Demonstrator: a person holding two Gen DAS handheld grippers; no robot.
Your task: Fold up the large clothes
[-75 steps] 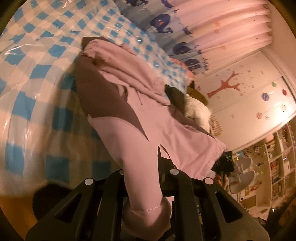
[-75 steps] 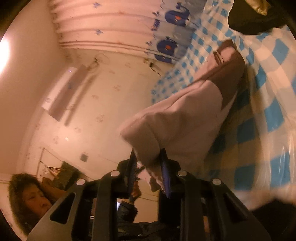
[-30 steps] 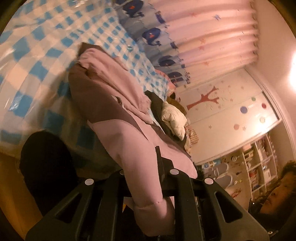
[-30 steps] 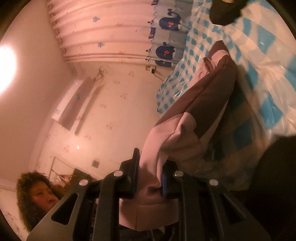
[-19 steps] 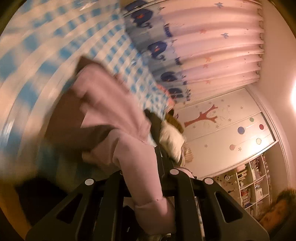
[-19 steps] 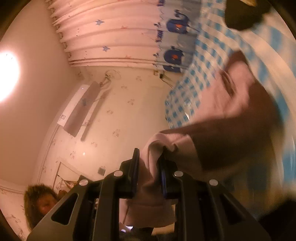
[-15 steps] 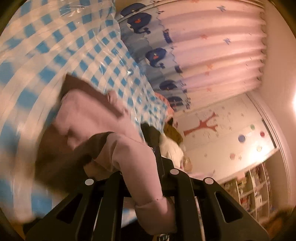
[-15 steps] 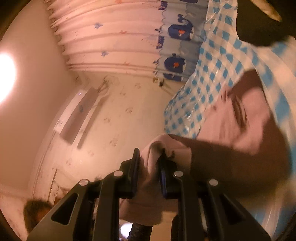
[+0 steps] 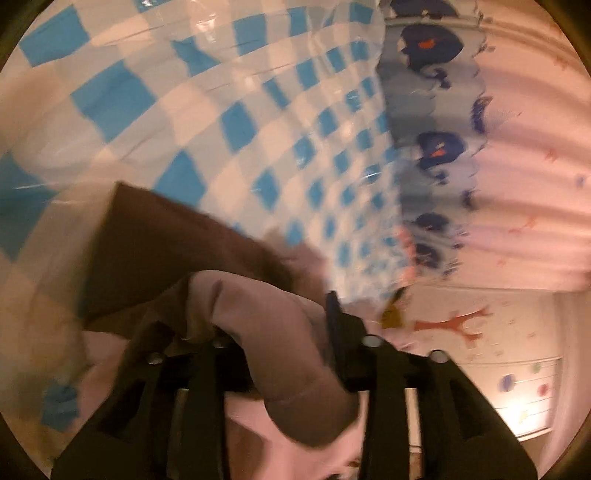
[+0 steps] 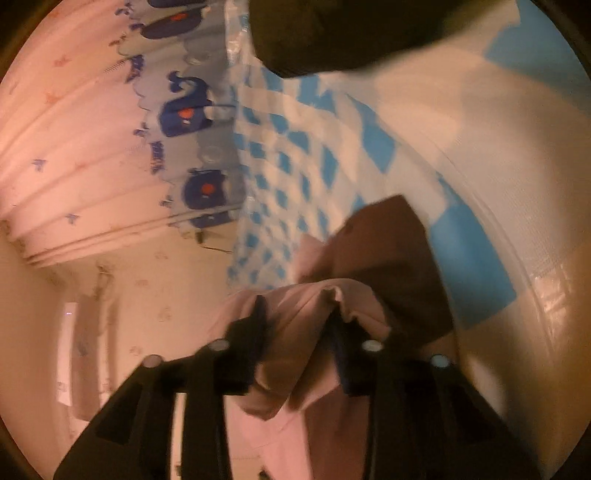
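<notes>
The pink-and-brown garment (image 9: 173, 254) lies bunched on the blue-and-white checked sheet (image 9: 236, 122), which has a glossy clear plastic layer over it. In the left wrist view a thick roll of its pink fabric — it looks like a cuffed sleeve — runs between the fingers of the left gripper (image 9: 266, 332); the jaws are opening, and the fabric sits loosely in the gap, draped over the near finger rather than squeezed. Beyond it the brown panel spreads flat on the sheet.

In the right wrist view the right gripper (image 10: 295, 325) also has its jaws opening, with a crumpled pink fold (image 10: 310, 332) of the same garment standing between the fingers; whether the pads touch it is blurred. The brown part (image 10: 388, 266) lies just ahead on the checks. A dark bundle (image 10: 332, 33) rests at the far end of the sheet. A pink curtain with blue whale prints (image 10: 184, 110) hangs behind — both views are motion-smeared.
</notes>
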